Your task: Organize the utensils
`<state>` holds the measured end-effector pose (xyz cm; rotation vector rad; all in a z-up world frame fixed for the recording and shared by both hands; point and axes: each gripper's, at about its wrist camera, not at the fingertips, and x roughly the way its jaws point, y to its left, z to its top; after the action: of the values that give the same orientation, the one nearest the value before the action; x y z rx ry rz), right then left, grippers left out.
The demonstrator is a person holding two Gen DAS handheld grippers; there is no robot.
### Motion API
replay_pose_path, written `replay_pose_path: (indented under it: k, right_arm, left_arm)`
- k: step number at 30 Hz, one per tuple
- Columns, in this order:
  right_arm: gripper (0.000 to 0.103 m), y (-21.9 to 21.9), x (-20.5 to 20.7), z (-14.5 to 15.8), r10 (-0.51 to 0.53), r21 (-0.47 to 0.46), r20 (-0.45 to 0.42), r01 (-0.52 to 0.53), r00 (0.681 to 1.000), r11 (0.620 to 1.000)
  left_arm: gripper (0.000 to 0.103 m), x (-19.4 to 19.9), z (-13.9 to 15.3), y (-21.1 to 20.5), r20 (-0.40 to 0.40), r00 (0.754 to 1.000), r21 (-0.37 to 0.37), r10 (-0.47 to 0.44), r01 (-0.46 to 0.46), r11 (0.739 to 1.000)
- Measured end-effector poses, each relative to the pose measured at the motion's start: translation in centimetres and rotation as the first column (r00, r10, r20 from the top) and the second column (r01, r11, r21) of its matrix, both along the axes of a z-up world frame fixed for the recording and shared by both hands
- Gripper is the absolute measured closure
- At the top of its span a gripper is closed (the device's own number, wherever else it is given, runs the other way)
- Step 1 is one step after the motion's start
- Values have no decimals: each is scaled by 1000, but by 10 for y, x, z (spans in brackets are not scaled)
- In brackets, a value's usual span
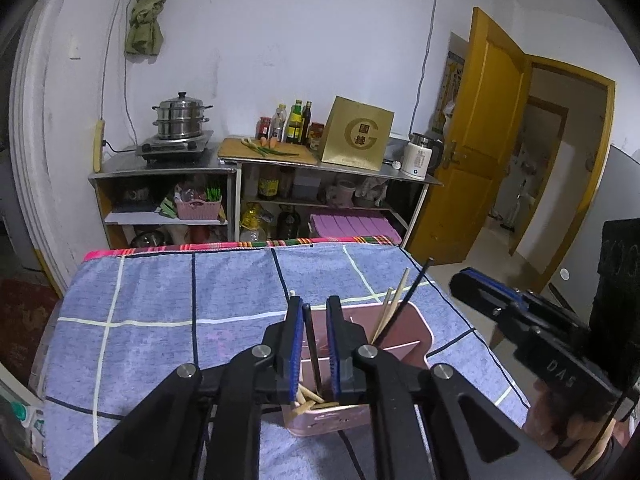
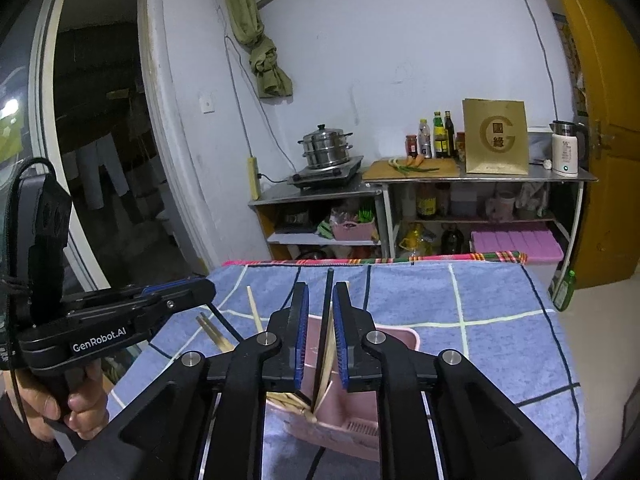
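A pink utensil holder (image 1: 404, 332) stands on the blue checked towel (image 1: 160, 312) and also shows in the right wrist view (image 2: 396, 338). It holds several pale wooden chopsticks (image 1: 394, 304) and black ones. My left gripper (image 1: 314, 308) hovers over the holder, open, with a black chopstick (image 1: 312, 344) standing loose between its pads. My right gripper (image 2: 320, 296) is also over the holder, open, with a black chopstick (image 2: 326, 328) upright in the gap beside a pale one. Each gripper shows in the other's view: the right (image 1: 520, 324), the left (image 2: 120, 320).
The towel-covered table ends at a striped cloth edge (image 1: 256, 245). Beyond it stand metal shelves with a steamer pot (image 1: 182, 118), bottles (image 1: 294, 120), a gold box (image 1: 358, 134) and a kettle (image 1: 418, 156). A yellow door (image 1: 480, 140) stands open at the right.
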<state>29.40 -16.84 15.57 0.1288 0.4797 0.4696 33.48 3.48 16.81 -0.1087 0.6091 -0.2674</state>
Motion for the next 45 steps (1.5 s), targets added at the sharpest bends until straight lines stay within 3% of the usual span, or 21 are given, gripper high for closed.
replay_pose_path:
  k: [7, 11, 14, 17, 37, 45]
  right_arm:
    - [87, -8, -30, 7, -7, -14, 26, 7, 1000, 1000]
    - [77, -11, -54, 4, -5, -23, 39, 5, 999, 1000]
    - [76, -12, -73, 0, -5, -39, 48, 7, 999, 999]
    - [73, -14, -93, -7, 6, -44, 58, -3, 998, 999]
    - [63, -23, -190, -76, -19, -106, 59, 25, 998, 994]
    - [62, -26, -220, -97, -36, -114, 40, 40, 999, 993]
  left_arm:
    - [85, -39, 3, 1, 33, 999, 14, 29, -30, 999]
    - [85, -64, 2, -2, 54, 998, 19, 32, -33, 999]
    - [80, -86, -2, -4, 71, 997, 15, 27, -28, 1000]
    - [75, -108, -15, -7, 79, 996, 9, 34, -34, 999]
    - [75, -223, -99, -25, 64, 995, 25, 82, -83, 996]
    - [75, -257, -117, -32, 68, 994, 44, 90, -93, 995]
